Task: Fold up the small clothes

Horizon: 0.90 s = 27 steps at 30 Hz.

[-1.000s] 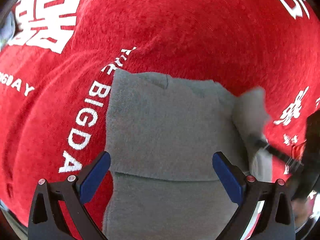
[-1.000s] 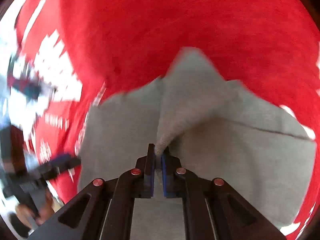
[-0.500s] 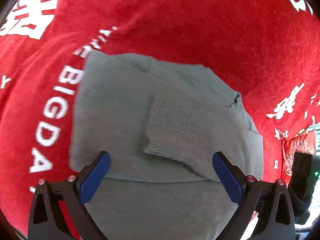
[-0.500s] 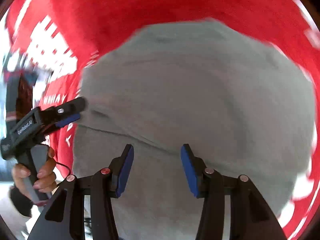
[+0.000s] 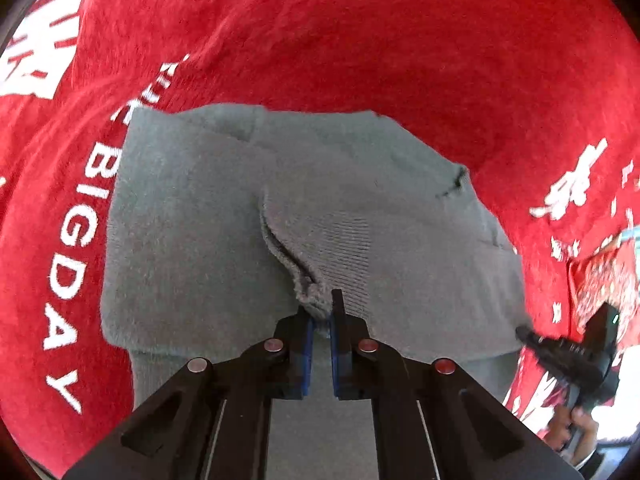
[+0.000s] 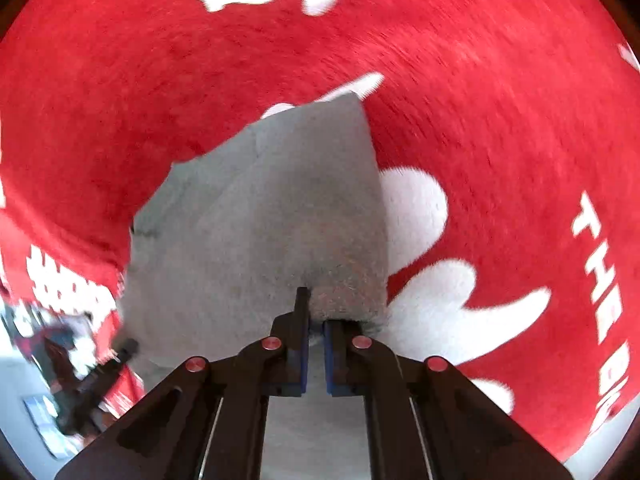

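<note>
Both views are bright and evenly lit, with soft shadows only. Fisheye bending curves everything toward dark corners. The left wrist view is fairly sharp; the right wrist view smears, worst at eight o'clock and along the top.

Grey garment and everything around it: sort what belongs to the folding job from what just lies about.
Belongs to the job:
- grey garment
- its ribbed cuff, pinched in the left gripper
- right gripper, shut on a garment edge

Just lying about:
- red printed blanket underneath

Left claw blurred — cloth's lettering cropped.
</note>
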{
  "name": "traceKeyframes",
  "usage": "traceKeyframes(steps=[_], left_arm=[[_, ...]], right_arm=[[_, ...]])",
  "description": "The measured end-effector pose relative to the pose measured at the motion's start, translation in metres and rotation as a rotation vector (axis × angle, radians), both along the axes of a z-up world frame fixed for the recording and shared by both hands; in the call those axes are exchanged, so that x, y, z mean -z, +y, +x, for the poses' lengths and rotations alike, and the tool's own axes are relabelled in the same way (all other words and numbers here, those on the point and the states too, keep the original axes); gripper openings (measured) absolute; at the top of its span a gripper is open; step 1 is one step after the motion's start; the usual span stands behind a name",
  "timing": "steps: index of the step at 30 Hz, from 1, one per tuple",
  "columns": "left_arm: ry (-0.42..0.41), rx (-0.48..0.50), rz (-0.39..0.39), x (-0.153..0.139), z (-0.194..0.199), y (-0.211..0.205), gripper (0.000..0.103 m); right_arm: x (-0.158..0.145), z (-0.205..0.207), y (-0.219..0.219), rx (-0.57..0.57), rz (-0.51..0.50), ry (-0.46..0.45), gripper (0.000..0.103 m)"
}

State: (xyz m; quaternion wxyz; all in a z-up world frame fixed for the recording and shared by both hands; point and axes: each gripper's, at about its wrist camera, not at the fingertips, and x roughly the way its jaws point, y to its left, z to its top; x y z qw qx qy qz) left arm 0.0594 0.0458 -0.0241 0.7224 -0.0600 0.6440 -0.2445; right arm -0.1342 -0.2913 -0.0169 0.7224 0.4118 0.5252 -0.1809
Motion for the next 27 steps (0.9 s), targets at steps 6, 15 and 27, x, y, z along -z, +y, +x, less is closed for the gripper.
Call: traceKeyframes(steps=[6,15,27], left_arm=[[0.006,0.029,0.064,0.011,-0.015,-0.003,0.009],[-0.139,0.079,0.227,-0.025,-0.021,0.015,0.009],[-0.147,0.107,0.275,-0.004,-0.013,-0.030,0.009]], right_arm=[[0.019,-0.013,-0.010,-0.035,-0.004,0.025,0.006],[-0.022,-0.041,-0.006,-0.143,0.013,-0.015,0.045],[0.021,-0.001,-0.074,0.010,0.100,-0.008,0.008]])
